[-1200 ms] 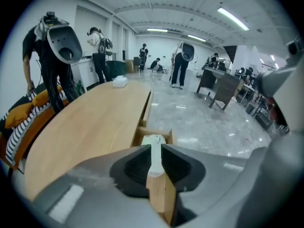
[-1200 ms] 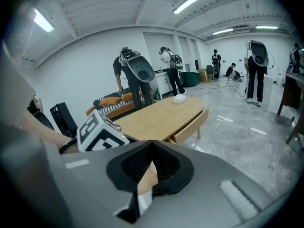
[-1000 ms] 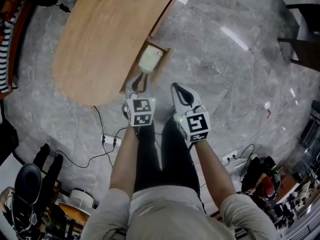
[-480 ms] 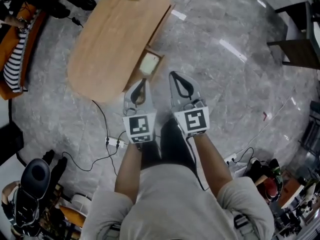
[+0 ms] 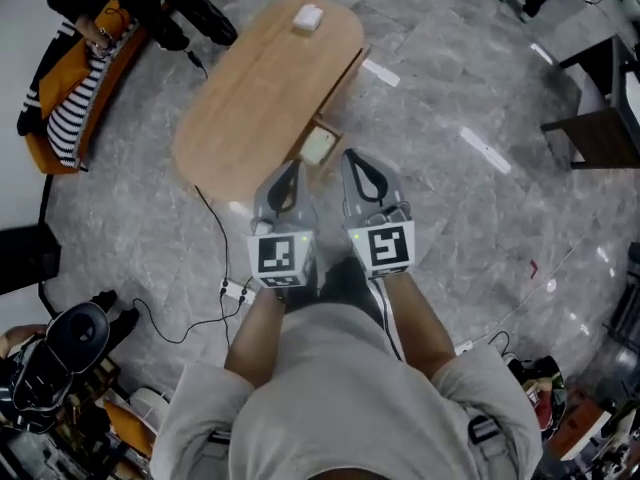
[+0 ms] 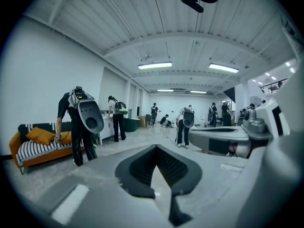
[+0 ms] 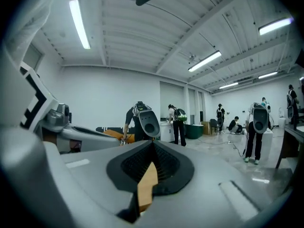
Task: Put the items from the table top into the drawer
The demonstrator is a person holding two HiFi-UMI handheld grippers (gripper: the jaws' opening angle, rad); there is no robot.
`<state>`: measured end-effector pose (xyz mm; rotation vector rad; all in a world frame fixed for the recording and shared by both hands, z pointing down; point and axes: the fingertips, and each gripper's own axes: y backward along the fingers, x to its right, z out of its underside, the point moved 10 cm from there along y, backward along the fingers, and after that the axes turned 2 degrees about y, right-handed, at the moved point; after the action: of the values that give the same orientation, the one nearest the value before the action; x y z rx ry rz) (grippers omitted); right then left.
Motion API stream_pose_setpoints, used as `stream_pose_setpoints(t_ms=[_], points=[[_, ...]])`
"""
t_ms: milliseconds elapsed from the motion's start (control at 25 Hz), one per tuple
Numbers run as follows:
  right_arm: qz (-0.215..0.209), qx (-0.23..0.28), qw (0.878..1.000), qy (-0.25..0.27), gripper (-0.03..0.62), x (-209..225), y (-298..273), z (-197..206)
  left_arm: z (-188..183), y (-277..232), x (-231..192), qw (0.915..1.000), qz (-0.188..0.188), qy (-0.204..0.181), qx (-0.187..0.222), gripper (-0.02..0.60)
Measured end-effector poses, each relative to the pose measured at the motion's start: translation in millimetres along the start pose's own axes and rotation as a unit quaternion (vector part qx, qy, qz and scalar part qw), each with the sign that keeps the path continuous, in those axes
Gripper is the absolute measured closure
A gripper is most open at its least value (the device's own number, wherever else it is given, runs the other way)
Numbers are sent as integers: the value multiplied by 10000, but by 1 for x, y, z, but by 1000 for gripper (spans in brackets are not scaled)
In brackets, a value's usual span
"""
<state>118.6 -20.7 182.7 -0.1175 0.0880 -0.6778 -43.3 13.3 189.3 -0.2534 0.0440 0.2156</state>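
An oval wooden table stands on the grey marble floor. A small white item lies at the table's far end. On the side of the table facing me, a drawer is pulled out, with a pale flat item inside. Both grippers are held high and side by side, well above the drawer and pointing out over the room. My left gripper is shut with nothing in it. My right gripper is also shut and empty. Only a sliver of the wooden table shows through its jaw slit.
An orange sofa with a striped cushion stands left of the table. A power strip and cables lie on the floor near my feet. A dark table is at the right. Several people with backpacks stand about the hall.
Both grippers have risen from the drawer and now point out across the room. The table looks smaller and farther, and the white item at its far end has come into view.
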Motion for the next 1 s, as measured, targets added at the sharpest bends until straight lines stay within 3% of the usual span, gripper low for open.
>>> stream_pose_setpoints(t_ms=[160, 280, 600, 1000], points=[[19, 341, 9993, 123, 587, -2, 19, -33, -42, 13, 16, 9979, 13, -341, 547, 561], [94, 503, 9986, 161, 587, 0, 30, -50, -63, 23, 24, 9963, 9, -390, 768, 561], [-119, 736, 9970, 214, 588, -1, 44, -67, -72, 26, 46, 9945, 124, -277, 1002, 561], [102, 816, 9961, 310, 588, 10, 62, -72, -76, 26, 62, 9937, 293, -365, 1021, 561]])
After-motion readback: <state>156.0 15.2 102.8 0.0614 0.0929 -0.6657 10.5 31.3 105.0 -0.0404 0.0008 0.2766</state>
